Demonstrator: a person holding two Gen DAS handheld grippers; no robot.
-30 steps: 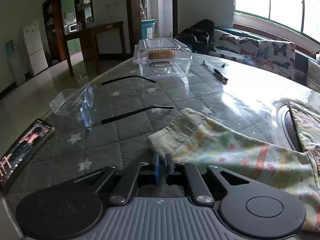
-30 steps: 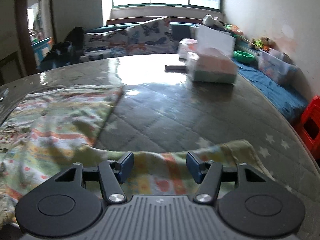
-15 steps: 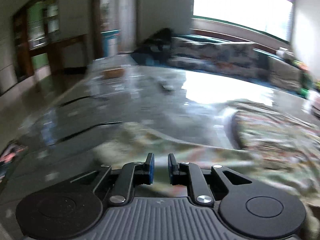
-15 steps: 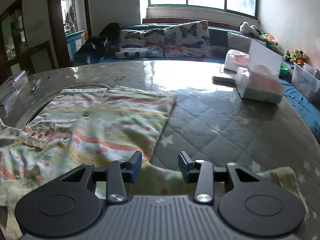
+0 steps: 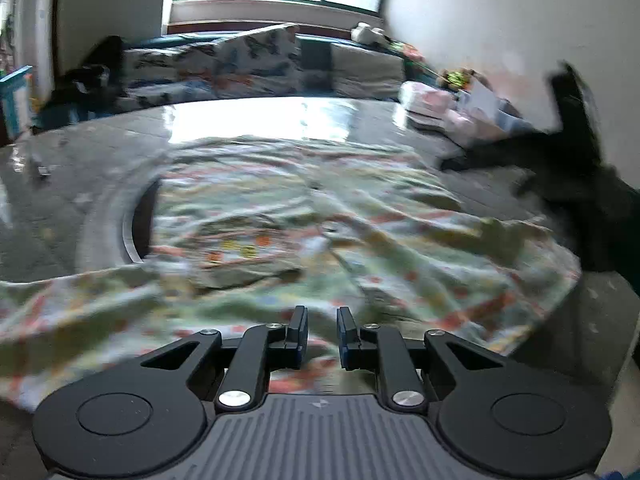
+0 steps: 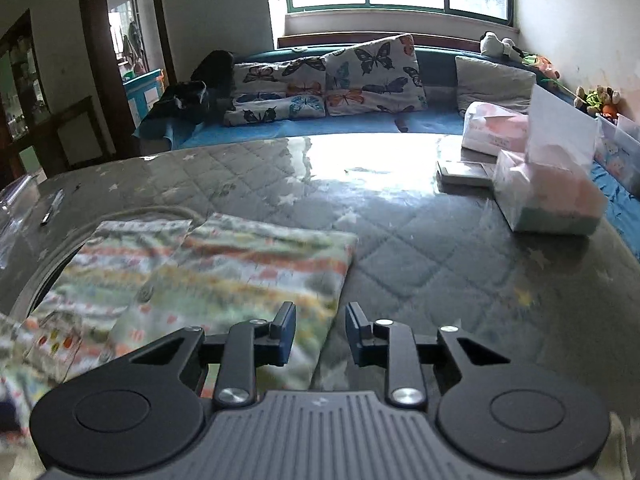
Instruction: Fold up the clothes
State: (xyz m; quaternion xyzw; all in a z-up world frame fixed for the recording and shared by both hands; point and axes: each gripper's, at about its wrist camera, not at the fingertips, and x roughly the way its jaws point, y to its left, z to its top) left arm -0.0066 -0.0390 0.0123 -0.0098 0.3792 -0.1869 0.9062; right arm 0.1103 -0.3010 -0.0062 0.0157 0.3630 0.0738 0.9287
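Lying across the glossy quilted worktop (image 6: 420, 240), the patterned garment (image 6: 224, 268) fills the 9 o'clock half of the right wrist view and most of the blurred left wrist view (image 5: 320, 216). The left gripper (image 5: 322, 330) hovers over its near edge, jaws a narrow gap apart; whether cloth is pinched between them cannot be told. The right gripper (image 6: 321, 332) sits over the garment's 3 o'clock edge, jaws closing, with cloth below the gap and not visibly clamped. Tissue boxes (image 6: 548, 196) stand at 2 o'clock, well apart from the garment.

Soft printed cloth garment (image 6: 224, 264), glossy tabletop (image 6: 420, 240)
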